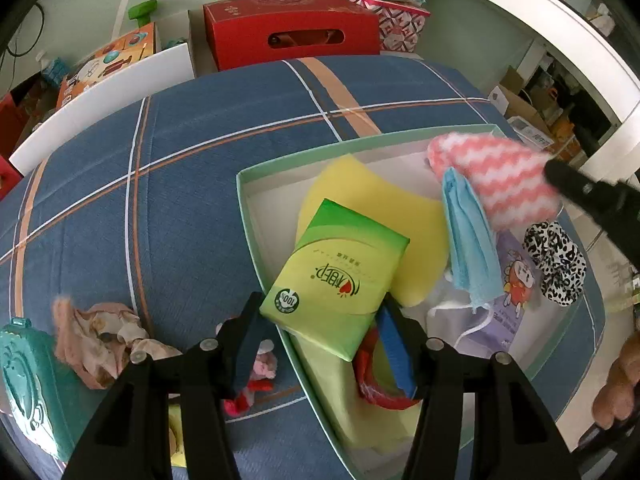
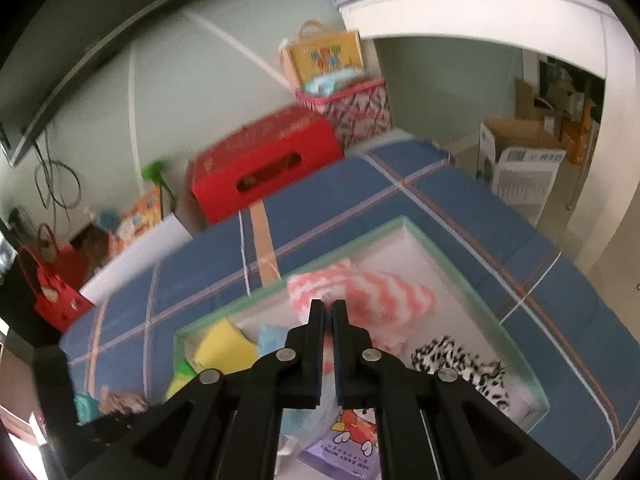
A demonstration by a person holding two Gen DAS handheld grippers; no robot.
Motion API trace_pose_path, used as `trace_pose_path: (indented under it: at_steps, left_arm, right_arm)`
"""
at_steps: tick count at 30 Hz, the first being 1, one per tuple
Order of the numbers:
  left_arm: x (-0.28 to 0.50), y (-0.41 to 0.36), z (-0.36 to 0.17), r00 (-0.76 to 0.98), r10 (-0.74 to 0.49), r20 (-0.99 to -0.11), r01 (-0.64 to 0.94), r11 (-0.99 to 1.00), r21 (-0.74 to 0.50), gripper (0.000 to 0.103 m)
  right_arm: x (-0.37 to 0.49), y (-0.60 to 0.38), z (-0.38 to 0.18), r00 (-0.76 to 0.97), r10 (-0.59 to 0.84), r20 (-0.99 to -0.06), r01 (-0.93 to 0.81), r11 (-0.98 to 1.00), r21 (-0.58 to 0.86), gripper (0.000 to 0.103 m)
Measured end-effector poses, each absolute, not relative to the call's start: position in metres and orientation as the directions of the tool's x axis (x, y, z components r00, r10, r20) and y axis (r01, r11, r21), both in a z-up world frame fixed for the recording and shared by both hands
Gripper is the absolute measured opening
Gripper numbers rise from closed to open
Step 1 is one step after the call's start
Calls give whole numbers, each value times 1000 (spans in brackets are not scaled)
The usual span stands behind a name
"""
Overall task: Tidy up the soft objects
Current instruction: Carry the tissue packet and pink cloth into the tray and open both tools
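Note:
My left gripper [image 1: 320,322] is shut on a green tissue pack [image 1: 336,276] and holds it over the near corner of a pale-green box [image 1: 245,200] with a white inside. In the box lie a yellow sponge [image 1: 372,200], a blue face mask [image 1: 468,240], a purple wipes pack [image 1: 514,296], a leopard-print scrunchie [image 1: 556,268] and a red ring [image 1: 372,388]. My right gripper [image 2: 328,308] is shut on a pink and white striped cloth [image 2: 372,292], which hangs over the box's [image 2: 460,264] far side. It enters the left wrist view as a black finger [image 1: 580,188] at the cloth [image 1: 496,176].
The box sits on a blue plaid bedspread [image 1: 200,168]. On the spread at the near left lie a crumpled pink fabric piece [image 1: 100,336], a teal case [image 1: 24,380] and a small pink and red item [image 1: 260,376]. A red carton [image 1: 288,28] and stacked boxes stand beyond the bed. A hand [image 1: 616,384] shows at the right edge.

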State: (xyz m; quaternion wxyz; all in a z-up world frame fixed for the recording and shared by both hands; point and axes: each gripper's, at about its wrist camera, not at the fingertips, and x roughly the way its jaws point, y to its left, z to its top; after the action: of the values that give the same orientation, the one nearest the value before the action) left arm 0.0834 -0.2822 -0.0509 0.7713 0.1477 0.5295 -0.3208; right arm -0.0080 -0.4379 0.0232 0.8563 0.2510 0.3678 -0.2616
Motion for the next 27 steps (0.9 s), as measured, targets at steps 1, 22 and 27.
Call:
trace_pose_path:
  at_steps: [1, 22, 27]
  left_arm:
    - [83, -282, -51, 234, -337, -912, 652, 750, -110, 57]
    - [95, -289, -71, 144, -322, -936, 625, 763, -166, 57]
    - [90, -283, -62, 108, -317, -942, 619, 763, -186, 62]
  right_arm:
    - [-6, -438, 17, 575, -253, -778, 636, 736, 230, 5]
    - [2, -438, -6, 460, -235, -856, 660, 735, 153, 8]
    - [-3, -436, 5, 453, -263, -852, 664, 737, 125, 9]
